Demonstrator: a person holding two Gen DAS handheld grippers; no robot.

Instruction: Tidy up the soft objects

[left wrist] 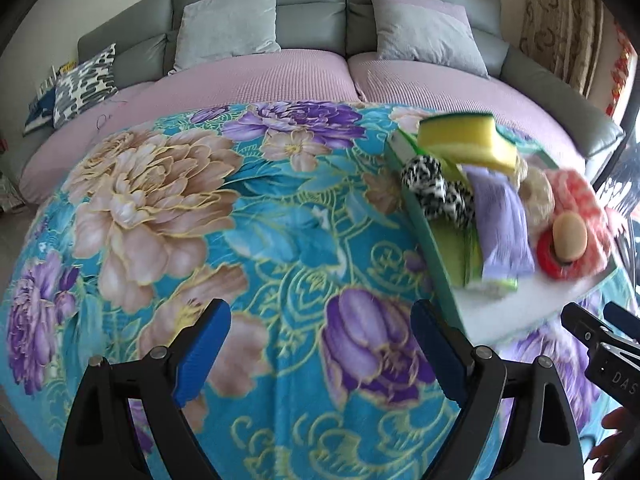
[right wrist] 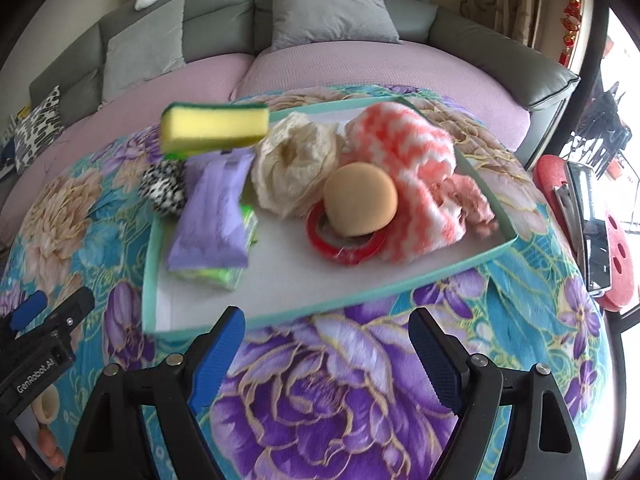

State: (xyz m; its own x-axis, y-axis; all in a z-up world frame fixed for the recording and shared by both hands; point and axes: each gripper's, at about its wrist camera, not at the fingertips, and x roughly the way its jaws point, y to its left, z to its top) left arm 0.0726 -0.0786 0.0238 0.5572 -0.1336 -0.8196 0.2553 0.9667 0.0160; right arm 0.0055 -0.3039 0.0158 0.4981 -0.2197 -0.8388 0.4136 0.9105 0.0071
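A shallow teal tray (right wrist: 360, 300) with a white floor lies on the floral blanket (right wrist: 320, 400). In it are a yellow-and-green sponge (right wrist: 214, 130), a purple packet (right wrist: 212, 220), a black-and-white scrunchie (right wrist: 164, 192), a cream scrunchie (right wrist: 294, 168), a pink-and-white fuzzy cloth (right wrist: 408, 168), a tan round puff (right wrist: 360, 200) and a red tape ring (right wrist: 340, 250). My right gripper (right wrist: 326, 316) stands open just before the tray's near rim, holding nothing. My left gripper (left wrist: 320, 312) hangs open over bare blanket, left of the tray (left wrist: 436, 248). The sponge (left wrist: 464, 136) tops the pile.
A grey sofa (left wrist: 312, 12) with a lilac cover and grey cushions (left wrist: 228, 20) runs behind the blanket. A patterned pillow (left wrist: 84, 80) sits far left. A red stool (right wrist: 616, 248) and a dark device stand right of the blanket. A person's fingers (right wrist: 44, 444) hold the left gripper (right wrist: 44, 320).
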